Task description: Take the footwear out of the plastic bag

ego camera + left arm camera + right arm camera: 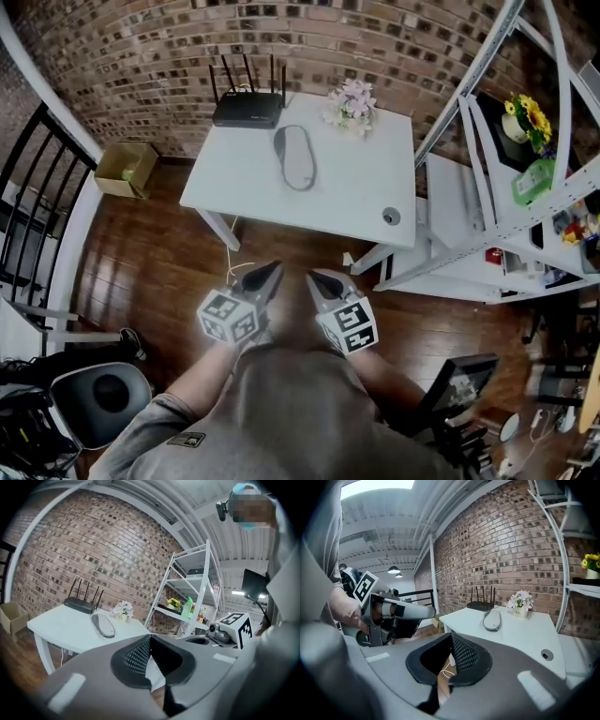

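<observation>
A brick wall [141, 56] backs a white table [356, 202], with a white metal shelving rack [487, 220] at its right. The left gripper [273, 270] and right gripper [315, 279] are held side by side close to the person's body, well short of the table, each with its jaws pressed together on nothing. The grey footwear [296, 157] lies flat near the table's middle, its plastic wrapping hard to make out. A black router [247, 110] and a small flower pot [352, 105] stand behind it.
</observation>
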A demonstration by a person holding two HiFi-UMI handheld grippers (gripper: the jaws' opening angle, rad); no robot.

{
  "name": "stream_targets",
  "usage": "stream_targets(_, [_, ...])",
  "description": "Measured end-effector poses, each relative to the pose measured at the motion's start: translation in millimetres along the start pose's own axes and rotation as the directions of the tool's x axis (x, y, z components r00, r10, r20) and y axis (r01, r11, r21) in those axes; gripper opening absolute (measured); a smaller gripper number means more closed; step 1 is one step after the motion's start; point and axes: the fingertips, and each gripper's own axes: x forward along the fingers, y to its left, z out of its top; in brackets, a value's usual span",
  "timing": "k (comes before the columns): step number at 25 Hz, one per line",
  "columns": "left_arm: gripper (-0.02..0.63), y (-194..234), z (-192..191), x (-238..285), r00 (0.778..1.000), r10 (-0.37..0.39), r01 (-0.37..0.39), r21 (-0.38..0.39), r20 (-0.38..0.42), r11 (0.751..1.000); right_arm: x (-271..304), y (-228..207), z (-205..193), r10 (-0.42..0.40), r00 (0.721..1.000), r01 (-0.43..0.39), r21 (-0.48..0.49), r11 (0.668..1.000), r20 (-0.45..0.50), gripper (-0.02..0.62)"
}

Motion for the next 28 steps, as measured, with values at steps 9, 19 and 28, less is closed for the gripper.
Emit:
stream_targets(9, [0.002, 87, 26, -14, 0.996, -0.062, 0.062, -0.014, -0.059, 0.998, 75, 15, 33, -0.108, 0.994, 0.110, 0.067, 0.992, -0.027, 0.014])
stream_targets(19, [0.002, 116, 37, 26, 0.989, -0.103, 0.102, -0.015, -0.102, 0.995, 107, -20, 42, -0.142, 0.989, 0.145, 0.094, 0.985, -0.034, 0.014])
stream_targets(28, [0.002, 142, 46, 89, 0.986, -0.063, 0.071, 0.045, -0.156, 0.996, 141, -87, 38, -0.135, 0.990, 0.137, 0.083, 0.987, -0.033, 0.014])
